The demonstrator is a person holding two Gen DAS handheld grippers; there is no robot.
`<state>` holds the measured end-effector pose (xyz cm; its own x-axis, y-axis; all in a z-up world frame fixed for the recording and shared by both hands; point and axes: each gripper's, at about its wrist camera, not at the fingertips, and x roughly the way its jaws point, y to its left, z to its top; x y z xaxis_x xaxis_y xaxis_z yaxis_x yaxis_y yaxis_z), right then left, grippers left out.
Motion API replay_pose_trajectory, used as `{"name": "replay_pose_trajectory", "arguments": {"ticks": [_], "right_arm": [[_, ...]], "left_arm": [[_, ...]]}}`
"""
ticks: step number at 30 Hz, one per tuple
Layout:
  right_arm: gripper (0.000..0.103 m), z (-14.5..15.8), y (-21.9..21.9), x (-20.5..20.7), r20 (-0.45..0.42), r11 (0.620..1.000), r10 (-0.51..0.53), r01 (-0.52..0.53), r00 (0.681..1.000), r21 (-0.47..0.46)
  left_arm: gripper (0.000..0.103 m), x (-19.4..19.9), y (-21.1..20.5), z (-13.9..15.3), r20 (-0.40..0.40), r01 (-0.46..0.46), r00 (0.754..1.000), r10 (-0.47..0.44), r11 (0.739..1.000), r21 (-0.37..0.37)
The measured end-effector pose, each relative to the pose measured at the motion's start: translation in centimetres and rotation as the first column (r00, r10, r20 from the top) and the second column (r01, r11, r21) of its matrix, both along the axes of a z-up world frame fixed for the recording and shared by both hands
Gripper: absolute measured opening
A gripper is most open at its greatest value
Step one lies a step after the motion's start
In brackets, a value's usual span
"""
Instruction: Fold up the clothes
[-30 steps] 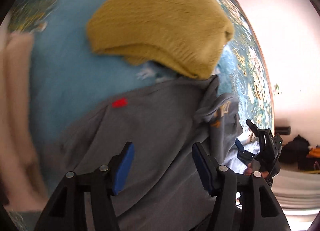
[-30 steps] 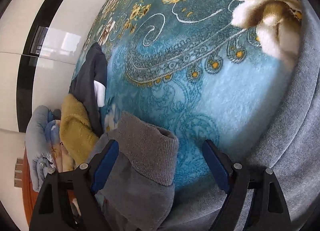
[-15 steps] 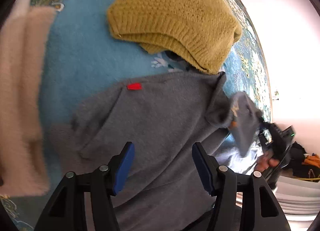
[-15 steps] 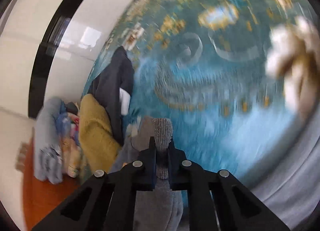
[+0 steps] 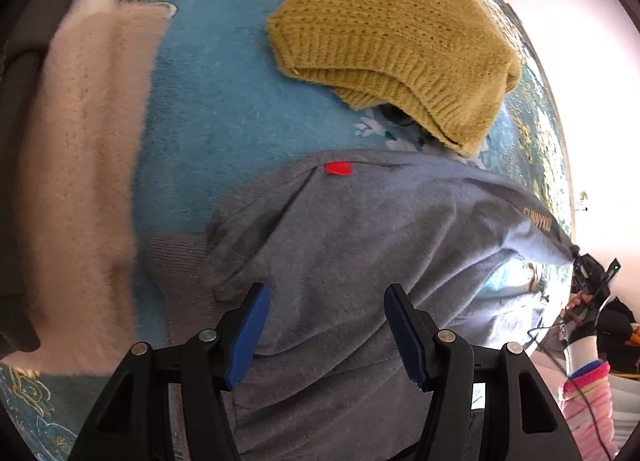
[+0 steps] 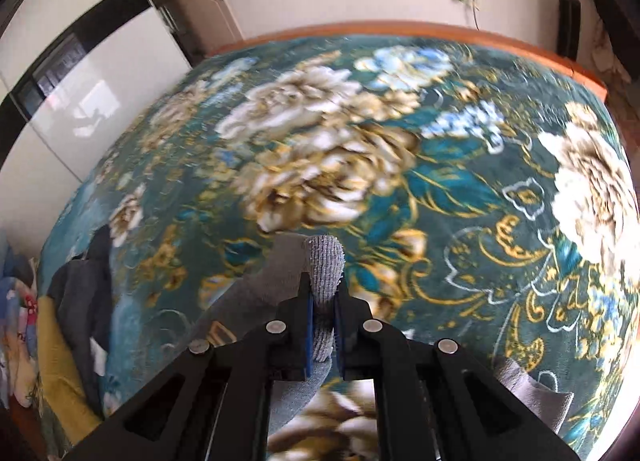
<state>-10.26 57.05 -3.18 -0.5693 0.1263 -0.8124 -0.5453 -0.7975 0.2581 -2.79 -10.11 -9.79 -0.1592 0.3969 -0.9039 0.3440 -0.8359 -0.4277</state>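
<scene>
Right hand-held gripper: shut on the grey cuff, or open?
Shut on it. The right hand-held gripper has its blue pads pressed against the ribbed grey sweatshirt cuff, whose rounded end sticks out past the fingertips.

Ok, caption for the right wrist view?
Right tool shut on grey cuff, lifted over floral blanket.

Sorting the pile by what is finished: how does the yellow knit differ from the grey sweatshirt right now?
The yellow knit lies folded in stacked layers; the grey sweatshirt is spread out and creased. The yellow knit is touched by neither claw, while the right claw is shut on the grey sweatshirt's ribbed cuff. The knit is chunky and ribbed; the sweatshirt is smooth with a red tag. Both rest on the floral blanket.
</scene>
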Motion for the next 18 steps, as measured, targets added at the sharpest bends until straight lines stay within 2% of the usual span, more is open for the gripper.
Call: {"name": "replay_pose_trajectory", "arguments": {"ticks": [2, 5, 18], "right_arm": [[0.008, -0.8, 0.3, -0.1, 0.020, 1.000, 0.009, -0.009, 1.000, 0.002], [0.008, -0.4, 0.1, -0.3, -0.007, 0.999, 0.031, -0.031, 0.999, 0.017], [0.008, -2.8, 0.4, -3.4, 0.150, 0.996, 0.033, -0.045, 0.988, 0.076]], "left_arm": [[0.064, -0.1, -0.2, 0.1, 0.005, -0.005, 1.000, 0.005, 1.000, -0.024], [0.064, -0.2, -0.2, -0.1, 0.011, -0.009, 1.000, 0.009, 0.999, -0.045], [0.064, -1.1, 0.9, -1.1, 0.023, -0.013, 1.000, 0.016, 0.995, -0.101]]}}
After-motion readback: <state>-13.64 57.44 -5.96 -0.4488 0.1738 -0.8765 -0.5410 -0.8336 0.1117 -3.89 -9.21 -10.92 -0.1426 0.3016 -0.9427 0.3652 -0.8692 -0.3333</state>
